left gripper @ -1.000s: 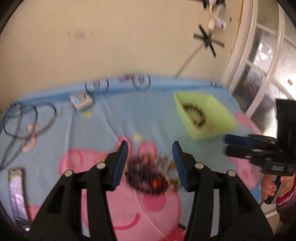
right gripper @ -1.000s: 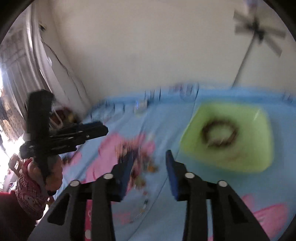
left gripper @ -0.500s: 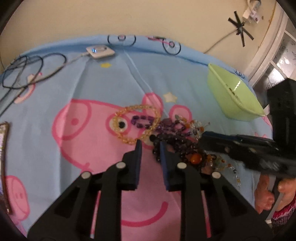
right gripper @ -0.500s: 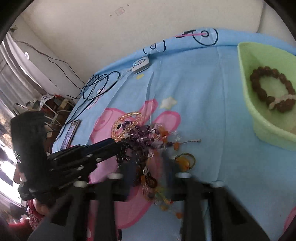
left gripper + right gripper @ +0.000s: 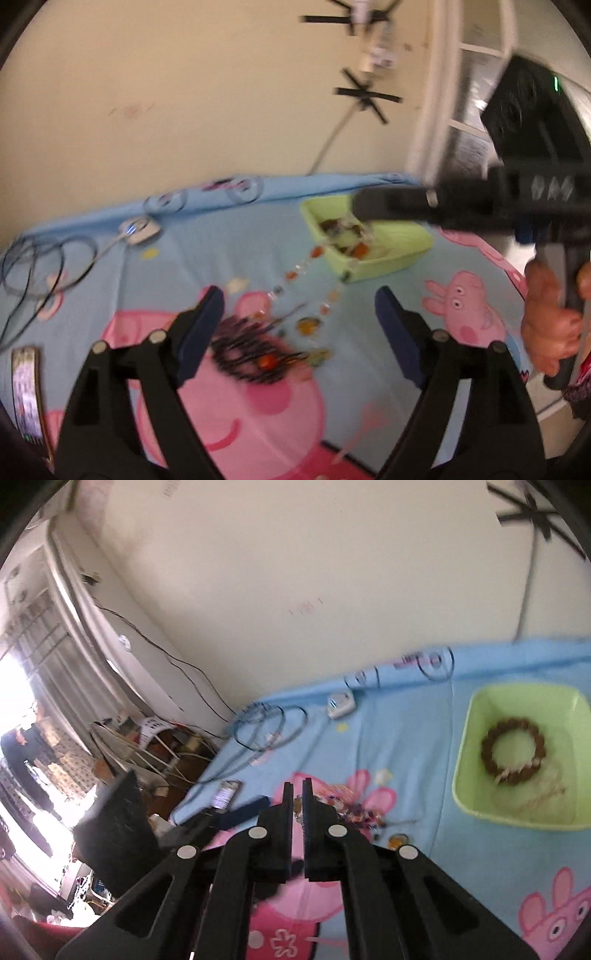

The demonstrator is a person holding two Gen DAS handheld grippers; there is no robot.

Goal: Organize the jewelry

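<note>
- Lifted clear of the heap since half a second back: right gripper (image 5: 364, 206) (image 5: 297, 790), now level with the far rim of the tray, jaws pressed together on a strand of clear and orange beads (image 5: 295, 273).
- Hanging from that tip in two blurred lines, down across the tray's near corner to the heap on the sheet.
- Held at its handle by a person's hand (image 5: 550, 325), off the sheet's right edge.
- Nearly closed beside the heap back then, now parted wide and opening further: left gripper (image 5: 301, 325), nothing between its blue pads (image 5: 201, 332), hovering over the heap.
- Directly below and between those pads: tangled heap of dark purple bead jewelry (image 5: 251, 354), on the pink pig print at mid-sheet, with a small amber piece (image 5: 308, 326) (image 5: 399, 840) just beside it.
- Toward the far right corner: pale green square plastic tray (image 5: 399, 254) (image 5: 461, 757), holding a brown beaded bracelet (image 5: 513, 751).
- Underneath everything: light blue bedsheet with pink cartoon pigs (image 5: 221, 258) (image 5: 406, 738).
- Near the far edge: white puck with a blue light (image 5: 138, 229) (image 5: 341, 703); coiled dark cables (image 5: 37, 266) at the far left corner.
- Along the left edge: flat silvery packet (image 5: 24, 391) (image 5: 227, 794).
</note>
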